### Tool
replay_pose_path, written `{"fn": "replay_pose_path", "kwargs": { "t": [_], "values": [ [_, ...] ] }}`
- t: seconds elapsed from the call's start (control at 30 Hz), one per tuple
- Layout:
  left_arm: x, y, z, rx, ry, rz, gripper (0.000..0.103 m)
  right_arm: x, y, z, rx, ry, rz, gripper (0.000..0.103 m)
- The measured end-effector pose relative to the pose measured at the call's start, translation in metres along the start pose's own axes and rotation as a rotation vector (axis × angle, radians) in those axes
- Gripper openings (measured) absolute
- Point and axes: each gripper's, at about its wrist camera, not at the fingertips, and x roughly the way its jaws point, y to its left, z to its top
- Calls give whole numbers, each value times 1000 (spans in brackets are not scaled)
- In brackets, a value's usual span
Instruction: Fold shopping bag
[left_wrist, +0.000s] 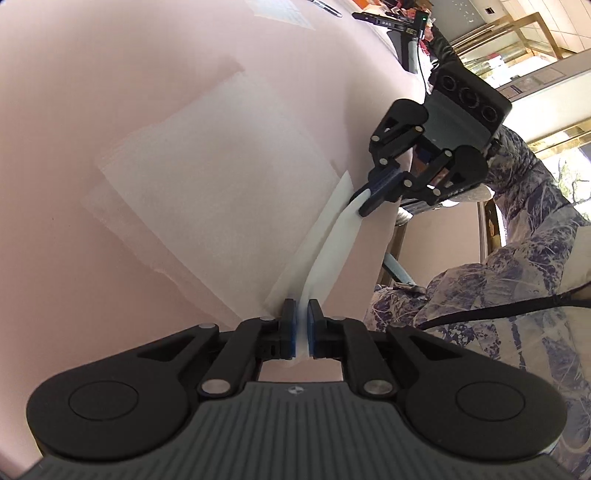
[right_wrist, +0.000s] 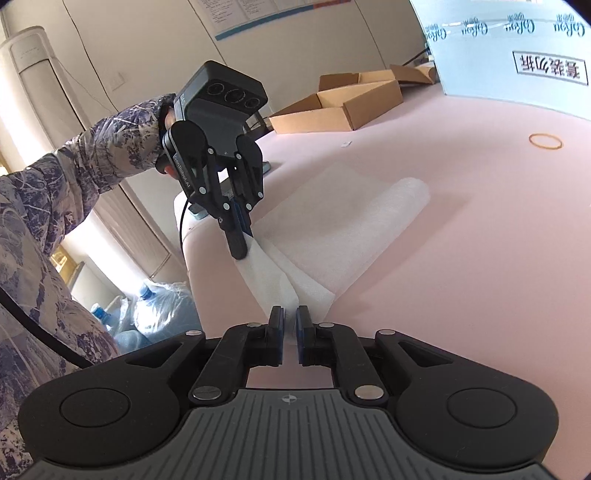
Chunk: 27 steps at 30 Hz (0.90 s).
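While the white shopping bag (right_wrist: 332, 221) lies flat on the pink table (right_wrist: 461, 258), its near edge is lifted between two grippers. At the left, a patterned sleeve (right_wrist: 92, 155) leads to the left gripper (left_wrist: 302, 325), whose pads are pressed together on one end of the raised strip. At the right, the right gripper (right_wrist: 290, 325) has the other end between its pads, but they stand slightly apart and do not squeeze it.

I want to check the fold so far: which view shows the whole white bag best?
The right wrist view: the white bag lies across the pink table, rolled far edge included. The left wrist view shows it flat but washed out.
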Motion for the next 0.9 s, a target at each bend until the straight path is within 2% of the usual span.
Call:
{"fn": "replay_pose_path", "kwargs": {
  "t": [0.13,0.2,0.27,0.33,0.4,0.57,0.67,0.73,0.77,0.8,0.83,0.9],
  "values": [
    [3,-3,7,2,22,11,6,-28,23,7,-54,-153,-86,19],
    [3,-5,10,5,35,10,6,-28,30,13,-28,-189,-105,5],
    [3,-8,13,11,46,14,6,-17,37,16,-14,-181,-84,4],
    [3,-13,15,8,51,21,6,0,45,14,-50,-132,-76,4],
    [4,-16,16,5,50,26,6,24,48,7,-88,-59,-101,4],
    [5,-24,16,13,36,40,6,43,38,-1,-85,1,-185,4],
    [2,-31,10,-9,-4,58,6,41,30,-2,-31,6,-210,1],
    [-8,-44,0,-23,-60,118,9,43,28,-2,-9,10,-213,1],
    [-13,-52,-7,-16,-91,157,14,43,30,-3,-24,12,-220,1],
    [-21,-65,-16,-10,-145,228,30,44,31,-3,-42,14,-227,1],
    [-30,-76,-26,-12,-207,270,40,45,32,-4,-47,15,-230,1],
    [-47,-96,-50,-44,-350,291,39,45,31,-4,-41,18,-227,1]
  ]
}}
